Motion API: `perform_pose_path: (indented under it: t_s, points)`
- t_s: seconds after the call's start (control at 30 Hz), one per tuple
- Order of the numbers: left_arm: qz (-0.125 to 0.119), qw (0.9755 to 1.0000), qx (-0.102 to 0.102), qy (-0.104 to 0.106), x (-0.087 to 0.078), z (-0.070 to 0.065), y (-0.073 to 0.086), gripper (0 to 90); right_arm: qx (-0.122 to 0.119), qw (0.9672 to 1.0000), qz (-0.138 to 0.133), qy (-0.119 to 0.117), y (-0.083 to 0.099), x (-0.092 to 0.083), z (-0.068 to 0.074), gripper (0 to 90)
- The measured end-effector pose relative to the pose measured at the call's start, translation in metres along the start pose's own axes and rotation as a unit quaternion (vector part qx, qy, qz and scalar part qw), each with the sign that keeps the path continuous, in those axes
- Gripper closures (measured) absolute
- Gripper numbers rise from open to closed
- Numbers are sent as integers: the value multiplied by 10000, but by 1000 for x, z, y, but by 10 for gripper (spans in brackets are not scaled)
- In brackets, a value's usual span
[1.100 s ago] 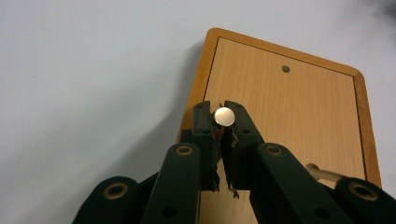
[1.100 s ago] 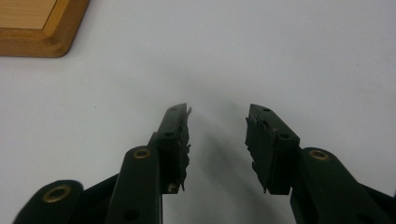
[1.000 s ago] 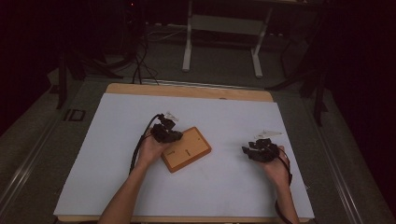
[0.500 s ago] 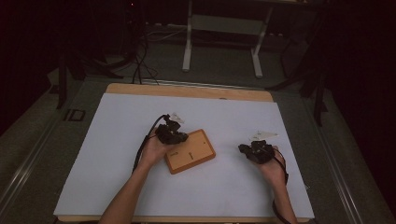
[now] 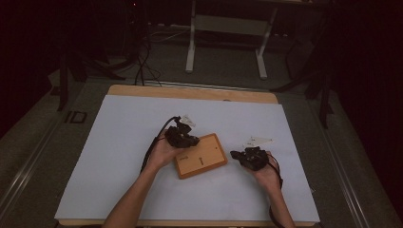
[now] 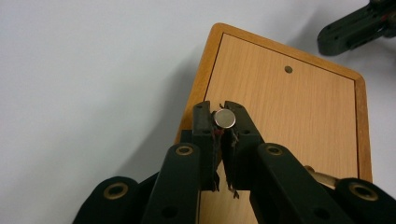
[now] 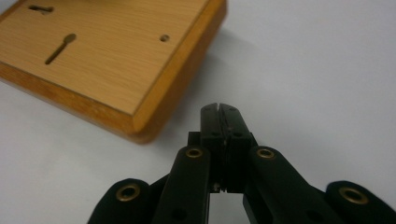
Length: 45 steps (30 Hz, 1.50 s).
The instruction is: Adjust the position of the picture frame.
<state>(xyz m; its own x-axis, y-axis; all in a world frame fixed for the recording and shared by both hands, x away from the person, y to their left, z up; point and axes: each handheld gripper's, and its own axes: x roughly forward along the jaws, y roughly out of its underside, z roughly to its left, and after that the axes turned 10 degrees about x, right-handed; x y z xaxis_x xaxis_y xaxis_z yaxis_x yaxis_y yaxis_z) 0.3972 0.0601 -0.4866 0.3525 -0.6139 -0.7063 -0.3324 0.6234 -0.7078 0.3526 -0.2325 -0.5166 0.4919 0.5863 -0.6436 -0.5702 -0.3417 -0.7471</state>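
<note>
Pinched between the tips of the left gripper [image 6: 224, 116] is a small round metal disc [image 6: 225, 119], its flat face turned toward the camera and its edges clamped by the two black jaws, which stand nearly together around it. That gripper hovers over the near corner of a wooden board [image 6: 285, 112], a flat block with a darker rounded rim and a small round hole [image 6: 288, 69] farther along its top. In the high view the left gripper [image 5: 183, 137] sits at the board's [image 5: 202, 156] left end, on the white table cover [image 5: 119, 142]. Well to the right, the right gripper [image 5: 247, 156] rests apart from the board, and its own view shows its jaws pressed together on nothing, pointing past the board's [image 7: 107, 51] corner, with a keyhole-shaped slot [image 7: 60, 48] and the small hole [image 7: 164, 38] in the top. The step in hand looks like carrying the disc to a seat in the board. The next move likely calls for lining the disc up over the hole, lowering it flat, and only then easing the jaws apart.
</note>
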Motion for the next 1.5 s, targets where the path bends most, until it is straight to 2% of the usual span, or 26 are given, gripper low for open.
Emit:
perform_pose_path:
  t_s: [0.2, 0.23, 0.43, 0.47, 0.7, 0.77, 0.87, 1.0, 1.2, 1.3, 1.5]
  points:
    - [-25, 9999, 52, 118, -1, -5, -7, 844, 38, 9999, 2, -95, 1, 0, 6, 894]
    - [-9, 9998, 123, 156, -2, -7, -9, 844, 26, 9999, 28, -131, 2, 0, 9, 894]
    - [-16, 9995, 195, 258, 0, -13, -12, 844, 13, 9999, 103, -138, 6, -1, 14, 893]
    - [23, 9991, 270, 311, 1, -14, -12, 844, 9, 9998, 112, -140, 7, -1, 14, 893]
    - [83, 9988, 291, 373, 4, -19, -13, 844, -11, 9997, 179, -172, 10, -1, 17, 893]
    - [99, 9983, 339, 461, 4, -19, -12, 844, -1, 9996, 214, -189, 12, -1, 18, 894]
    - [40, 9981, 266, 563, 6, -20, -11, 844, -21, 9994, 256, -210, 15, -1, 20, 893]
    - [110, 9984, 216, 511, 9, -23, -11, 844, -69, 9992, 334, -184, 17, -1, 24, 893]
    - [262, 9986, 99, 448, 14, -25, -8, 844, 13, 9995, 319, -88, 18, 0, 22, 884]
    - [403, 9987, 117, 292, 19, -26, -8, 844, 60, 9996, 271, -75, 17, -2, 21, 880]
    - [456, 9984, 107, 316, 23, -27, -7, 843, 57, 9996, 262, -60, 17, -2, 19, 880]
